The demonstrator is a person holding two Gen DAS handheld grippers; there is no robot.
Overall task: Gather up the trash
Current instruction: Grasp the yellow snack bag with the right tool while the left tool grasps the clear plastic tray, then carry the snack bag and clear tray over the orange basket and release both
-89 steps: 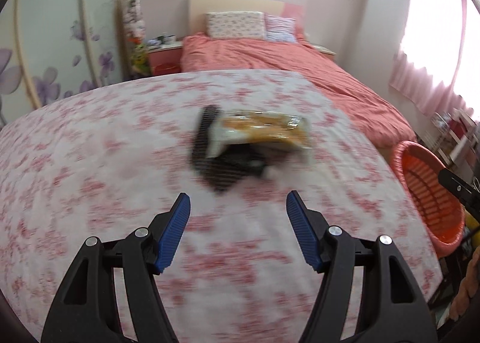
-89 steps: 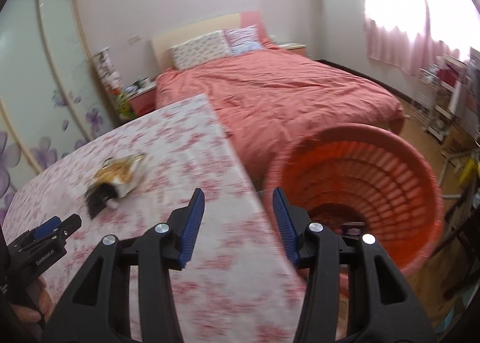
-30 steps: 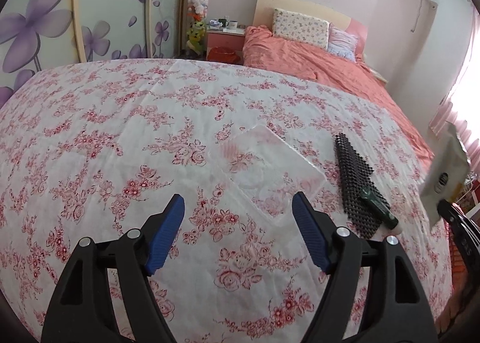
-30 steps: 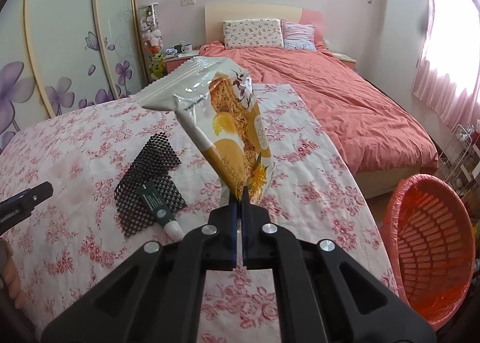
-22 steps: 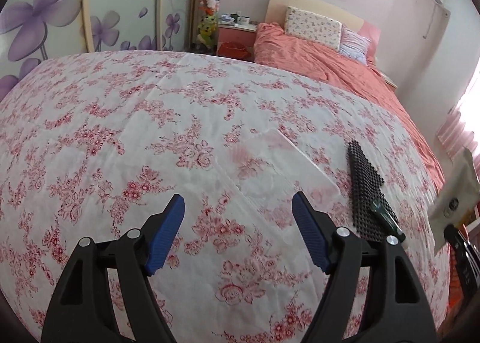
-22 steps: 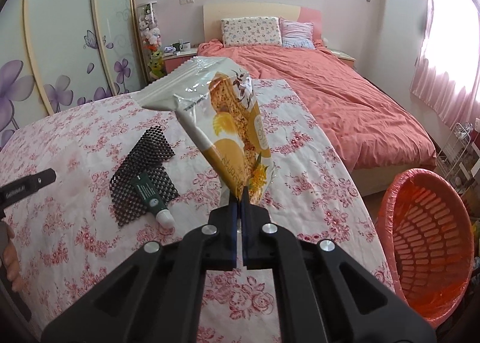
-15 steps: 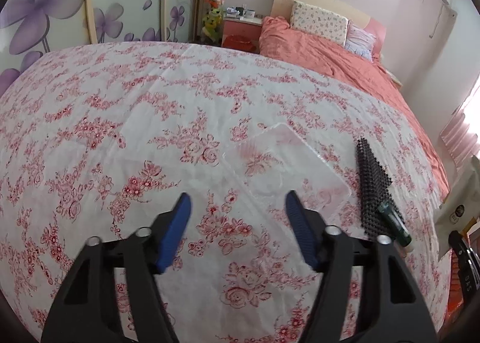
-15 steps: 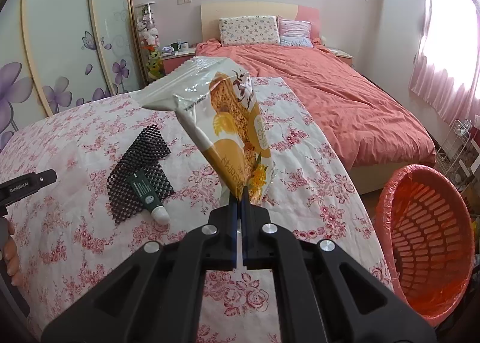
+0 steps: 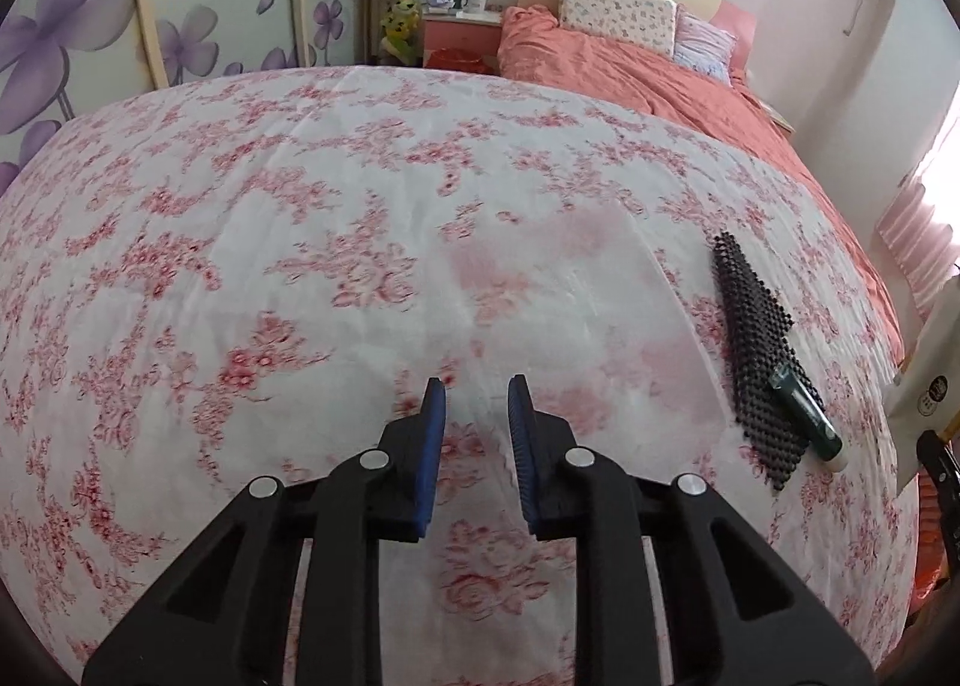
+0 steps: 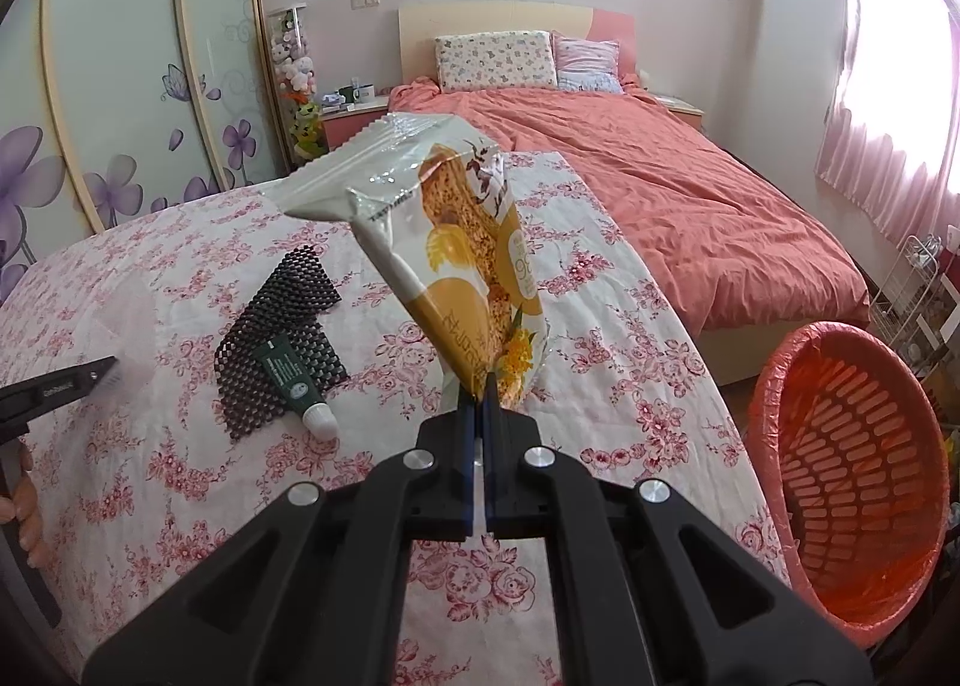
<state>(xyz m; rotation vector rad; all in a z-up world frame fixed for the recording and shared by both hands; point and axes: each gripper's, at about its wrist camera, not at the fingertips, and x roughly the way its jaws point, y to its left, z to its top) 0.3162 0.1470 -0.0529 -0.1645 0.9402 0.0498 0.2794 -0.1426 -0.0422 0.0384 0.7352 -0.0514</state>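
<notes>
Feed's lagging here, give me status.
Right gripper shut on snack wrapper, raised above table. Left gripper just closing over clear plastic sheet, grip unclear. Orange basket unobstructed.

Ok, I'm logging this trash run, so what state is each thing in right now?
Snack wrapper: lifted off the table, pinched at its bottom edge.
Right claw: shut on the snack wrapper.
Left claw: jaws just been closing, partly open over the clear plastic sheet.
Clear plastic sheet: flat on the tablecloth.
Green tube: capped, lying on the black mesh mat.
Orange basket: tilted, mouth open.
</notes>
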